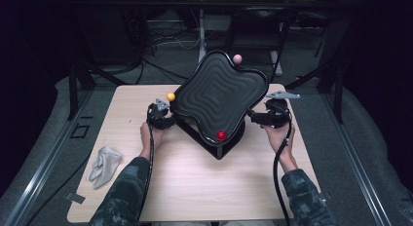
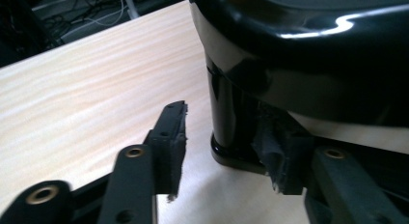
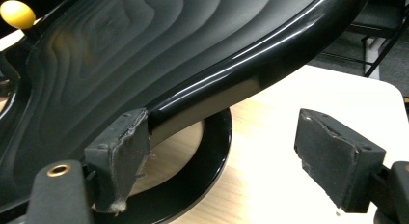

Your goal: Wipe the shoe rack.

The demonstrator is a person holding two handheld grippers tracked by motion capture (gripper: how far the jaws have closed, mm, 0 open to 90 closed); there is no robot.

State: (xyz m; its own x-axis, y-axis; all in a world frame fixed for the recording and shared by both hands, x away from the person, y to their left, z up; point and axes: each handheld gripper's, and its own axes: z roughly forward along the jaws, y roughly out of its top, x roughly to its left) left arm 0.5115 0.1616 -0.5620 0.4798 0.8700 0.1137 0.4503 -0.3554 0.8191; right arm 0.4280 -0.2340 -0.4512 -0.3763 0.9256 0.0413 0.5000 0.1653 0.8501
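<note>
Both grippers at the black wavy tray (image 1: 219,97): left gripper (image 1: 163,120) jaws half-closed around its post, untouching; right gripper (image 1: 253,116) jaws wide astride its rim

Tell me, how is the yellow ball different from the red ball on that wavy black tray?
The yellow ball sits at the black tray's left edge, beside the left gripper; the red ball sits at the near corner, closest to the person. The yellow ball is seen against the pale wooden table, the red ball against the tray's dark stand. The red ball looks slightly bigger. Both are small, round and stuck on the tray's rim.
</note>
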